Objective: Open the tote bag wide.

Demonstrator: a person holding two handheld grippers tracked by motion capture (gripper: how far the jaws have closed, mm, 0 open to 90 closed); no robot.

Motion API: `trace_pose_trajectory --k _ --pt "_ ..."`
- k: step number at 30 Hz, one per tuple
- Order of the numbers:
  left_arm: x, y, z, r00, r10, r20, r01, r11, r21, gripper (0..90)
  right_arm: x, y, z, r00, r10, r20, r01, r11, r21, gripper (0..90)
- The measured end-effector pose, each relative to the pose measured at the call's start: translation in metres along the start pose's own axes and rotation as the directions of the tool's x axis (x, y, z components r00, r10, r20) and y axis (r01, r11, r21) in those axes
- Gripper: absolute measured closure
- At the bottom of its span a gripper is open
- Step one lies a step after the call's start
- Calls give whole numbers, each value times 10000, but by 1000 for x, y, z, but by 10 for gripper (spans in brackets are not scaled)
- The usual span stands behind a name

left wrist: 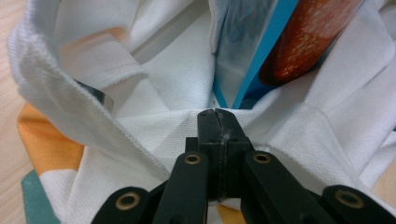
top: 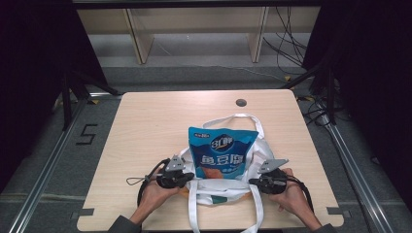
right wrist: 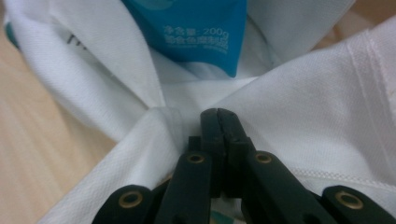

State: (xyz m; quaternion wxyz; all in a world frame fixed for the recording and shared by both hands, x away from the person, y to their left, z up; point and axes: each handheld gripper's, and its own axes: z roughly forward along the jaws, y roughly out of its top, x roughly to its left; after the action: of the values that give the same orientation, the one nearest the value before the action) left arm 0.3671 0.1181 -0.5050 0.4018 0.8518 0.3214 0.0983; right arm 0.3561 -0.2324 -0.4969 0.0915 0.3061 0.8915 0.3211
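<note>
A blue snack packet stands partly inside a white cloth bag that lies near the table's front edge. My left gripper sits at the bag's left side and my right gripper at its right side, each in a hand. In the left gripper view the jaws are pressed together on a fold of the bag's white cloth, with the packet just beyond. In the right gripper view the jaws pinch the bag's cloth below the packet's corner.
The bag's long white straps hang over the front edge of the wooden table; another loop lies behind the packet. A dark round hole is at the table's far side. Wooden shelving stands beyond.
</note>
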Motion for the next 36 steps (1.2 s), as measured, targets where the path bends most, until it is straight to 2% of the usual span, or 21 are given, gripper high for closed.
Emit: trace_pose_trajectory --k 2,3,4,7,10,13,14,19,20,23,25,26,27,28,29,31,32,33,34,35,36 --pt "2 0 3 9999 -39 -99 40 10000 49 895 0 2 4 9999 56 155 -54 9999 -104 900" --pt "3 1 4 9999 -79 -68 79 10000 30 895 -1 4 3 9998 -51 206 48 9999 124 900" --pt "4 1 5 9999 -88 -144 88 10000 -45 895 -2 4 7 9994 -74 326 80 9998 -178 900" --pt "11 5 10 9994 -152 -318 148 9998 -131 895 -8 9 9 9988 156 472 -150 9998 -136 900" --pt "19 12 17 9985 -221 -508 212 9996 -199 895 -19 16 16 9965 218 808 -197 9995 -260 900" --pt "29 19 24 9975 -379 -601 364 9990 -258 895 -34 25 21 9946 493 918 -475 9986 -218 900" --pt "32 22 27 9967 -473 -663 455 9986 -279 895 -38 28 25 9936 512 1007 -475 9981 -393 900" --pt "46 30 36 9943 -643 -846 611 9973 -406 895 -58 38 34 9886 1043 1089 -987 9936 -554 900" --pt "50 33 37 9942 -447 -979 424 9988 -262 894 -61 40 36 9883 1036 1120 -976 9935 -584 900" --pt "55 36 40 9931 -630 -991 594 9975 -388 893 -71 45 40 9866 1281 1013 -1223 9906 -620 900" --pt "58 37 42 9916 -692 -1092 646 9969 -457 893 -77 47 44 9843 1388 1093 -1288 9873 -933 900" --pt "59 37 42 9917 -718 -1071 667 9965 -501 892 -78 47 46 9822 1494 1138 -1376 9849 -1053 900" --pt "59 38 43 9910 -791 -1083 734 9957 -560 892 -80 49 43 9848 1402 1027 -1328 9883 -749 900" --pt "59 38 42 9909 -737 -1130 681 9963 -524 889 -79 50 47 9785 1701 1165 -1577 9815 -1090 900" --pt "58 38 42 9905 -754 -1152 697 9961 -534 882 -81 51 47 9810 1438 1302 -1317 9865 -976 900" --pt "58 40 40 9910 -604 -1193 551 9974 -474 871 -80 52 45 9821 1412 1249 -1329 9884 -729 900" --pt "57 40 40 9893 -794 -1223 714 9951 -688 851 -78 52 49 9786 1489 1422 -1335 9847 -1124 898" --pt "57 41 39 9898 -786 -1185 704 9949 -718 837 -78 53 45 9785 1583 1323 -1479 9853 -855 892" --pt "58 41 37 9900 -780 -1177 688 9944 -796 829 -79 53 44 9807 1491 1265 -1397 9869 -808 883" --pt "57 42 36 9903 -845 -1104 755 9937 -834 815 -79 52 46 9771 1600 1403 -1425 9816 -1270 874" --pt "57 43 34 9907 -833 -1074 738 9932 -898 801 -80 53 40 9803 1545 1231 -1429 9849 -981 856"
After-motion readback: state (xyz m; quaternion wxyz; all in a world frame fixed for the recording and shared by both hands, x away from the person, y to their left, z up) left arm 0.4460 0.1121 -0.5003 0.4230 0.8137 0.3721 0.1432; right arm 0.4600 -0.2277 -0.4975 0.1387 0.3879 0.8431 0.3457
